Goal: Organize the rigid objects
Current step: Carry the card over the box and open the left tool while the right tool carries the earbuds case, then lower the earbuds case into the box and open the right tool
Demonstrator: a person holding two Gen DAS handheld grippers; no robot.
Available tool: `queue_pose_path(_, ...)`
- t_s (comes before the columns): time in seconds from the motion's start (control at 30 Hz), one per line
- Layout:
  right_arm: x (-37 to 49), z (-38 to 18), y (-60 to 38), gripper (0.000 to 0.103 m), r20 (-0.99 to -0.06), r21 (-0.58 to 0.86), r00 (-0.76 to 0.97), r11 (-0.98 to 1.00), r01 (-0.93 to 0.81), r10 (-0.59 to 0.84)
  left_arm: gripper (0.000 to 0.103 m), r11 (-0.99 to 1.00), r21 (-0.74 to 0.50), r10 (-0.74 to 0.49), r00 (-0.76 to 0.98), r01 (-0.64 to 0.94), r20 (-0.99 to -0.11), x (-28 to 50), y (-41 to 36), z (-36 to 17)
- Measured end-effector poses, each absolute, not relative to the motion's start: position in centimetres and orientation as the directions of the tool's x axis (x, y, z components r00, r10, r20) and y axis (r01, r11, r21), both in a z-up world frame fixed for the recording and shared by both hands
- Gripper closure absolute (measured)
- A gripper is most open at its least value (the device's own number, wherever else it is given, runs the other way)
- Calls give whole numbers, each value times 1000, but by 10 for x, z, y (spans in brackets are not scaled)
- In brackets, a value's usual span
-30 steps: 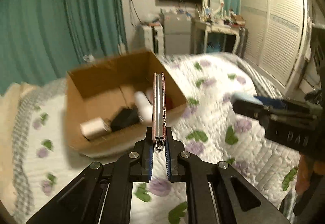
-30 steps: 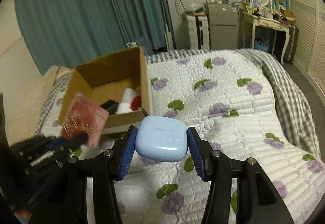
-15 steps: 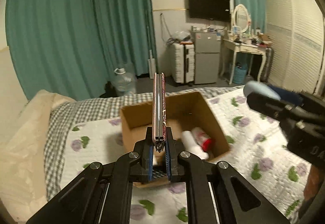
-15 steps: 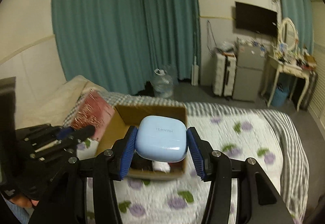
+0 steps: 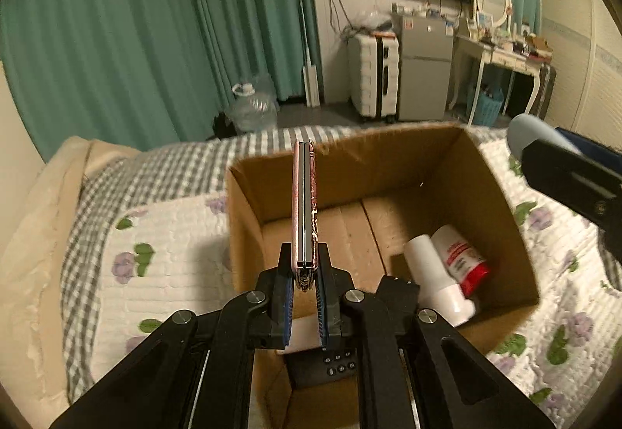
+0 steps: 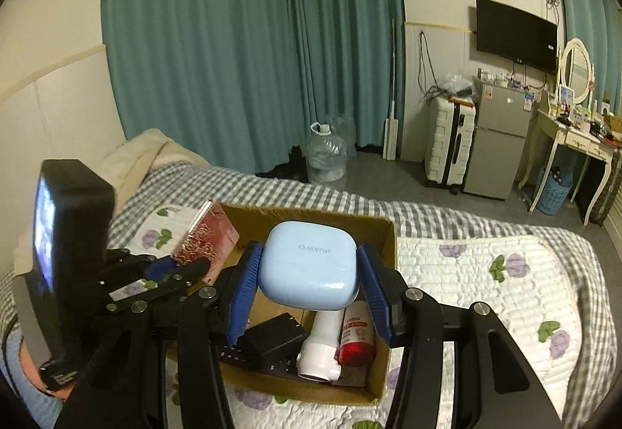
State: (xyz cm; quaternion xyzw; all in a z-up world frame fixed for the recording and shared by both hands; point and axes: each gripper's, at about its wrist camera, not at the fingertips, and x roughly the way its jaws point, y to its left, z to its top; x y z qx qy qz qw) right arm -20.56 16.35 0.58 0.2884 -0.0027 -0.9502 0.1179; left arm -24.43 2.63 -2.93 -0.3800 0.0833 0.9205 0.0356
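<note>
My left gripper [image 5: 304, 283] is shut on a thin pink patterned case [image 5: 304, 203], held edge-on over the left part of an open cardboard box [image 5: 388, 153]. My right gripper [image 6: 309, 287] is shut on a light blue earbuds case [image 6: 309, 264] above the same box [image 6: 322, 215]. In the box lie a white bottle [image 5: 431, 273], a red-capped white bottle [image 5: 462, 258] and a black remote [image 5: 334, 363]. The pink case [image 6: 206, 238] and the left gripper [image 6: 171, 269] show at the left of the right wrist view. The right gripper [image 5: 563, 172] shows at the right of the left wrist view.
The box stands on a bed with a flowered white quilt [image 6: 486, 273] and a grey checked blanket [image 5: 155, 172]. A beige pillow [image 5: 35, 219] lies at the left. Beyond the bed are teal curtains, a water jug [image 6: 324, 157], a white suitcase, a small fridge and a dressing table.
Both grippers have moved closer over the box and tilted down toward it, each still holding its object. The box now fills more of both views.
</note>
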Motion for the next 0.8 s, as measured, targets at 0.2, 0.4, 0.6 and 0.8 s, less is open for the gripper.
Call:
queue_pose_path(0.2, -220, -19, 174, 53, -576, 93, -788, -974, 204, -220, 93, -980, 142, -8, -675, -143, -738, -257, 33, -56)
queue_pose_path(0.4, -222, -22, 185, 53, -576, 98, -791, -978, 186, -208, 34, -979, 146, 3, -725, -143, -688, -245, 37, -45)
queue_pose_path(0.6, -220, -4, 185, 53, -538, 82, -820, -980, 182, -197, 34, -986, 133, -11, -767, -97, -641, -235, 24, -22)
queue_pose_path(0.8, -241, -5, 168, 53, -523, 38, -829, -977, 211, -199, 33, -995, 96, -41, -806, -19, -590, -232, 2, -9)
